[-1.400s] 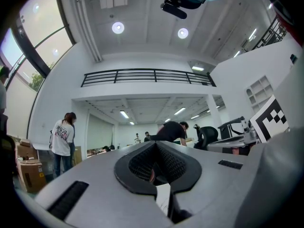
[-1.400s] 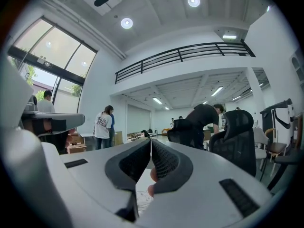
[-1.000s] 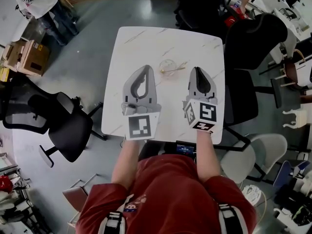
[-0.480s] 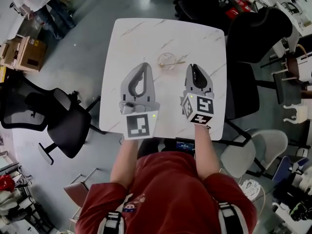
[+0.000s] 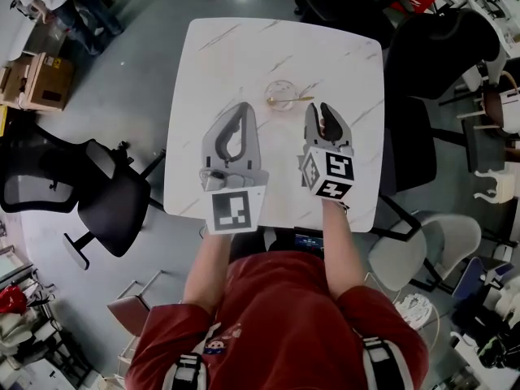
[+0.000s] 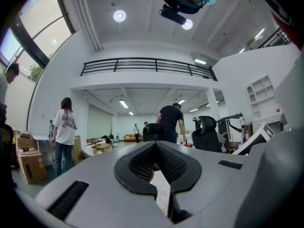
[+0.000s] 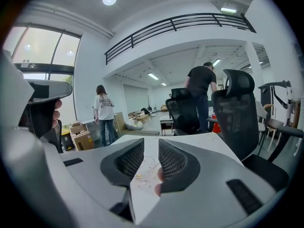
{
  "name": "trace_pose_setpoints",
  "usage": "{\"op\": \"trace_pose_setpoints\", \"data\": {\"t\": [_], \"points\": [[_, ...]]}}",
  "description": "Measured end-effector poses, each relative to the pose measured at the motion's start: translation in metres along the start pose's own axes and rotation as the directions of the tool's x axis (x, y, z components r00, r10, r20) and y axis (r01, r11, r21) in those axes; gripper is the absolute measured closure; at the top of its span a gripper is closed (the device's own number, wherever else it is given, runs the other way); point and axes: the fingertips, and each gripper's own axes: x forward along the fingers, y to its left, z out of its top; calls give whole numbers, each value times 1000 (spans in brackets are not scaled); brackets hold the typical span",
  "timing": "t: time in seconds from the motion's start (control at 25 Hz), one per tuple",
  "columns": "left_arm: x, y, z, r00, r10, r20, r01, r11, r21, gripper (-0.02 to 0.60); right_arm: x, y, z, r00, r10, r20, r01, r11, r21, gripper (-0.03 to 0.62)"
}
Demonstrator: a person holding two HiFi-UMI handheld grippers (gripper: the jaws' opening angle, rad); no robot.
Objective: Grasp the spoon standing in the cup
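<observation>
Find the clear cup (image 5: 281, 97) on the white table (image 5: 236, 51). Find the gold spoon (image 5: 296, 100) in that cup, handle reaching out past the rim on the right side.

Note the right gripper (image 5: 322, 109) on the near right of the cup, close to it but apart from both cup and spoon. Read its jaws as narrowly parted, just opened from closed, with nothing between the pads. See the cup (image 7: 146, 166) through the gap of that gripper (image 7: 151, 144) in the right gripper view.

Note the left gripper (image 5: 241, 107) on the near left of the cup, also apart from it. Read its jaws (image 6: 155, 143) as closed tip to tip, holding nothing.

Beyond the cup, see a black office chair (image 7: 237, 115) and a person in a white top (image 7: 105, 112).
</observation>
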Motion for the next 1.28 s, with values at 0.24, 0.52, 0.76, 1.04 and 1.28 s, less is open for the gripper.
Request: {"op": "trace_pose_setpoints", "data": {"t": [0.24,0.52,0.76,1.04,1.28], "points": [[4,3,-13,999,6,-31,-6,1000,-5,580,14,-1,-16,999,3,-38,-2,1000,27,500],[8,5,-27,998,8,-58,-9,1000,-4,580,29,-6,-33,997,5,-73,0,997,77,477],[14,6,-35,997,9,-80,-10,1000,-6,580,42,-11,-41,995,6,-98,4,995,101,470],[20,8,-44,995,11,-101,-11,1000,0,580,54,-16,-52,992,9,-125,7,992,123,470],[21,8,-48,994,12,-109,-13,1000,-3,580,58,-16,-57,991,9,-133,9,991,137,470]]}}
